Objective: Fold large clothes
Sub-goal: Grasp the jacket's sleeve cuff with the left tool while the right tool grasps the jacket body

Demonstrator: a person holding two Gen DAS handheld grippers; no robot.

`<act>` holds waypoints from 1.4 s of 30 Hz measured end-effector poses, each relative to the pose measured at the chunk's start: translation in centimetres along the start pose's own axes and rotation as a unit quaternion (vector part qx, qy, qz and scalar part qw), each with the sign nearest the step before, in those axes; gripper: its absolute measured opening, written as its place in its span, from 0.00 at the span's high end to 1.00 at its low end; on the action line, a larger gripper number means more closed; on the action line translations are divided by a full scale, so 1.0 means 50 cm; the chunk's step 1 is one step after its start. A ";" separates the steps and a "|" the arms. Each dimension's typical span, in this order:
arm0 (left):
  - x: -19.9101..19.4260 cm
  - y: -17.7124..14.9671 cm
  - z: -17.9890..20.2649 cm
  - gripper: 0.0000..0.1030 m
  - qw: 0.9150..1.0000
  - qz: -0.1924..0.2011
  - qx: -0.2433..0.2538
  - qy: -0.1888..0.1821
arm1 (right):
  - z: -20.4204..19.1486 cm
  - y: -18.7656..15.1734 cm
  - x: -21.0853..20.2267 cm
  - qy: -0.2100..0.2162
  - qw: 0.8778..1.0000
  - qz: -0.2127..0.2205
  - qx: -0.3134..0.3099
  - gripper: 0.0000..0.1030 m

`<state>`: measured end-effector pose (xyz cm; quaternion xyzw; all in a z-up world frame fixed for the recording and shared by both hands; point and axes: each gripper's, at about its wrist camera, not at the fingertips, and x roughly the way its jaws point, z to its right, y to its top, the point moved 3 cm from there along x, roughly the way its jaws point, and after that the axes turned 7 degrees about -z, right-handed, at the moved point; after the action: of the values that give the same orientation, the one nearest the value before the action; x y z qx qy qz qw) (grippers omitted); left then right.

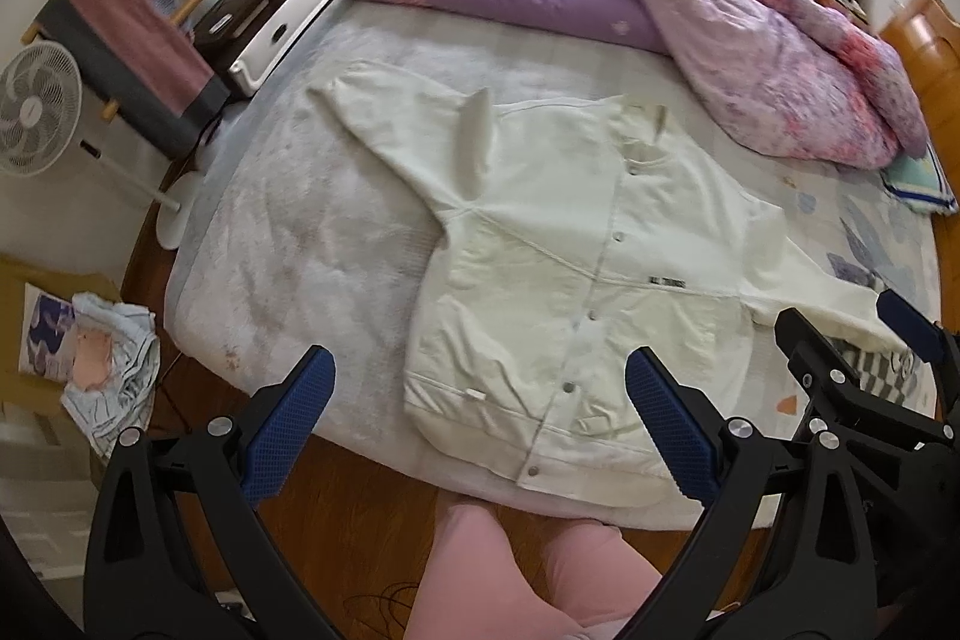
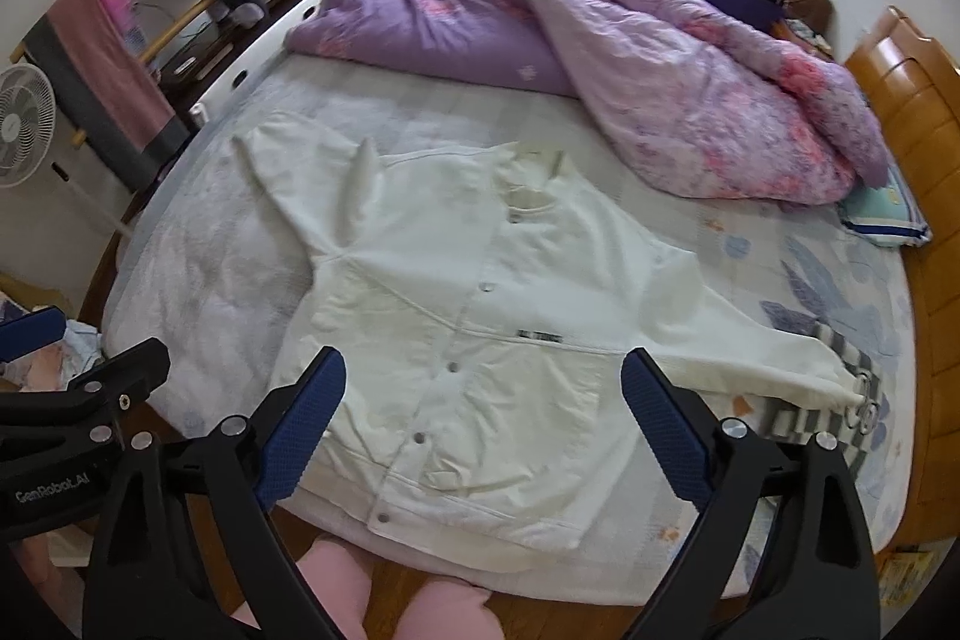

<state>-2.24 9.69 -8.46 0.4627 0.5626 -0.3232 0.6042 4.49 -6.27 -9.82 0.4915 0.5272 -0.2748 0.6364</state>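
Observation:
A large white snap-front jacket (image 1: 540, 232) (image 2: 420, 292) lies flat, front up, on the bed, with its hem at the near edge and both sleeves spread outward. A raised fold stands up on its left sleeve (image 1: 474, 142). My left gripper (image 1: 480, 364) hovers open above the hem's left part with nothing between its blue pads. My right gripper (image 2: 485, 361) hangs open over the hem's right part, also empty. Each gripper shows at the edge of the other's view: the right gripper (image 1: 855, 325) and the left gripper (image 2: 84, 346). The right cuff (image 2: 840, 388) rests on a grey striped cloth.
A purple quilt (image 1: 660, 10) is bunched across the far half of the bed (image 1: 300, 232). A fan (image 1: 36, 106), a clothes rack (image 1: 132, 22) and a pile of cloth on the floor (image 1: 114, 370) stand at the left. A wooden headboard (image 2: 900, 100) is at the right. The person's pink-clad legs (image 1: 510, 568) are below.

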 end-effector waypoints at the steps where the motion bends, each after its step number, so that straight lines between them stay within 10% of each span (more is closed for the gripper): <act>1: 0.008 0.012 -0.015 0.05 1.000 -0.001 -0.004 0.000 | -0.011 0.012 0.010 0.003 1.000 -0.004 0.000 0.14; 20: 0.426 0.417 -0.442 0.05 0.998 -0.047 -0.029 -0.039 | -0.278 0.256 0.353 0.031 0.992 -0.096 0.073 0.53; 27: 0.679 0.621 -0.602 0.05 0.983 -0.062 -0.136 -0.105 | -0.259 0.313 0.482 0.009 0.984 -0.133 0.116 0.59; 37: 0.952 0.853 -0.675 0.07 0.974 -0.046 -0.199 -0.096 | -0.189 0.271 0.575 -0.045 0.971 -0.186 0.145 0.59; 39: 0.984 0.869 -0.677 0.33 0.966 -0.048 -0.225 -0.120 | -0.180 0.260 0.591 -0.054 0.969 -0.194 0.147 0.59; 42: 1.022 0.863 -0.689 0.46 0.959 -0.054 -0.266 -0.077 | -0.164 0.257 0.616 -0.068 0.967 -0.199 0.144 0.59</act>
<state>32.06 63.78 -47.94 0.2276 0.6045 -0.2287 0.7284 21.39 11.12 -34.17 0.4435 0.5245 -0.5014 0.5261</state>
